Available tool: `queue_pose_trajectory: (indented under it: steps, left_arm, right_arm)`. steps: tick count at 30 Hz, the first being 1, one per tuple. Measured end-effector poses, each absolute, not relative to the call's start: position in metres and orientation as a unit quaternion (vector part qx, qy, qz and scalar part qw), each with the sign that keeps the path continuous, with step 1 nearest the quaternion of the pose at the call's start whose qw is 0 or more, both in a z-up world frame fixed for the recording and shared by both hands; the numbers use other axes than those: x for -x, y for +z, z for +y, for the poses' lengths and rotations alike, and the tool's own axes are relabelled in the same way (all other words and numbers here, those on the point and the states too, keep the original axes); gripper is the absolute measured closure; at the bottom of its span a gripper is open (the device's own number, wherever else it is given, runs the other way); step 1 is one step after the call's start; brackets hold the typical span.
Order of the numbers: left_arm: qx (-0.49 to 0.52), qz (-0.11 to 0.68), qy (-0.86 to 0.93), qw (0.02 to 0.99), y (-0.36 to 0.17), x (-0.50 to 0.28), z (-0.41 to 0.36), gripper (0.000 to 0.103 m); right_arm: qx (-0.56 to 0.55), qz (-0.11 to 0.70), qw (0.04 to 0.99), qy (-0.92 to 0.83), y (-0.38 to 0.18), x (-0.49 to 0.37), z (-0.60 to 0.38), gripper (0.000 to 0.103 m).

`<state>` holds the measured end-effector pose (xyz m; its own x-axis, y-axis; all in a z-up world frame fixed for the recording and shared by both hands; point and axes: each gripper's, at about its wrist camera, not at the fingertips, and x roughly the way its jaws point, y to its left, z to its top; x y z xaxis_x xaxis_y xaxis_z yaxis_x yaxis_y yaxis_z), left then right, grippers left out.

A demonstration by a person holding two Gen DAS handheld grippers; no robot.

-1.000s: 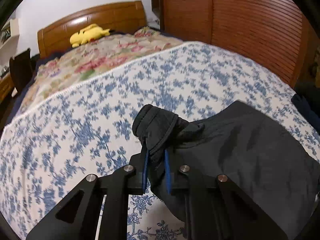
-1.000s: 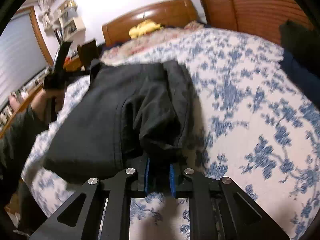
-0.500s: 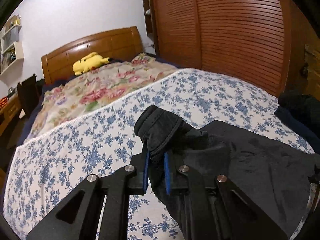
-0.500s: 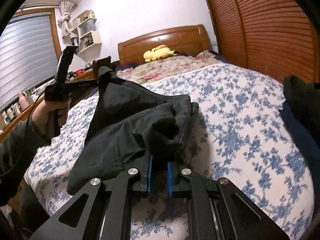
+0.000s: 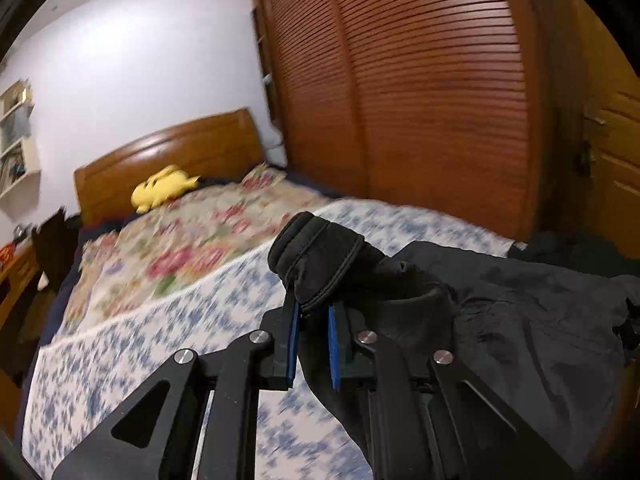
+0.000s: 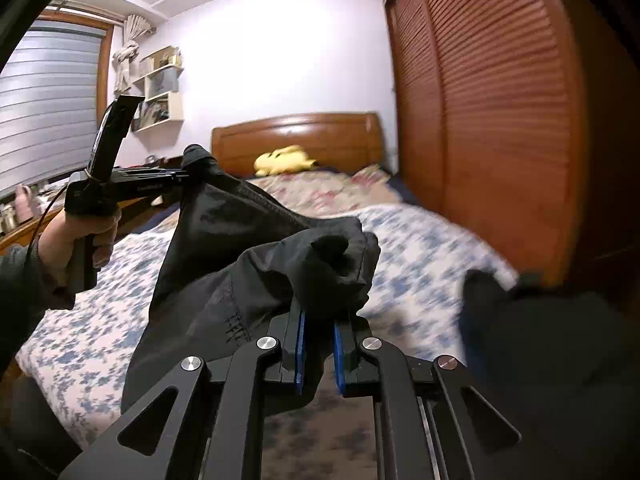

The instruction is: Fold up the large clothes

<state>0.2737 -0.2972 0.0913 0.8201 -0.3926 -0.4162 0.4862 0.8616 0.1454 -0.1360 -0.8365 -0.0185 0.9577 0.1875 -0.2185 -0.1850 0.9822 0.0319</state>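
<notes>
Nearest the right wrist camera, the right gripper (image 6: 318, 344) has its blue-padded jaws drawn narrow, pinching a bunched fold of the black fabric garment (image 6: 256, 264). The left gripper (image 5: 312, 336) likewise clamps a stitched, cuff-like edge of the same garment between narrow jaws. In the right wrist view the person's left hand (image 6: 82, 236) holds that tool up, and the cloth hangs stretched between both grippers, raised above the near end of the bed (image 6: 420, 236) with its blue-and-white floral sheet. Farther along lies a pink floral quilt (image 5: 188, 240), then a yellow plush toy (image 5: 162, 190) against the curved wooden headboard (image 5: 172, 152). A louvred wooden wardrobe (image 5: 420, 92) flanks the bed's far side.
</notes>
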Motion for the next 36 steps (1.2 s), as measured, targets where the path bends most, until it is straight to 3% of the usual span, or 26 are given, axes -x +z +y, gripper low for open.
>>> queue_pose_trajectory:
  steps: [11, 17, 24, 27, 29, 31, 35, 36]
  left_arm:
    - [-0.114, 0.119, -0.327, 0.931, 0.165, -0.22, -0.448, 0.09]
    - [-0.105, 0.131, -0.375, 0.912, 0.153, -0.197, -0.529, 0.09]
    - [-0.151, 0.173, -0.391, 0.891, 0.108, -0.187, -0.583, 0.09]
    - [-0.161, 0.186, -0.383, 0.89, 0.1, -0.191, -0.581, 0.087]
    - [-0.166, 0.197, -0.382, 0.887, 0.098, -0.191, -0.579, 0.08]
    - [-0.173, 0.201, -0.386, 0.883, 0.096, -0.183, -0.579, 0.078]
    - [-0.17, 0.205, -0.411, 0.872, 0.093, -0.168, -0.557, 0.065]
    - [-0.168, 0.208, -0.42, 0.867, 0.09, -0.164, -0.554, 0.064]
  right_arm:
    - [0.028, 0.063, 0.996, -0.054, 0.043, 0.206, -0.973, 0.092]
    - [0.02, 0.084, 0.988, -0.13, 0.036, 0.234, -1.04, 0.092]
    - [-0.015, 0.143, 0.976, -0.163, -0.012, 0.245, -1.081, 0.092]
    - [-0.027, 0.161, 0.972, -0.169, -0.023, 0.238, -1.085, 0.09]
    - [-0.034, 0.166, 0.969, -0.178, -0.022, 0.235, -1.086, 0.089]
    - [-0.037, 0.167, 0.968, -0.182, -0.02, 0.237, -1.089, 0.085]
    - [-0.043, 0.175, 0.962, -0.204, -0.011, 0.225, -1.088, 0.073]
    - [-0.042, 0.172, 0.961, -0.21, -0.007, 0.227, -1.085, 0.063]
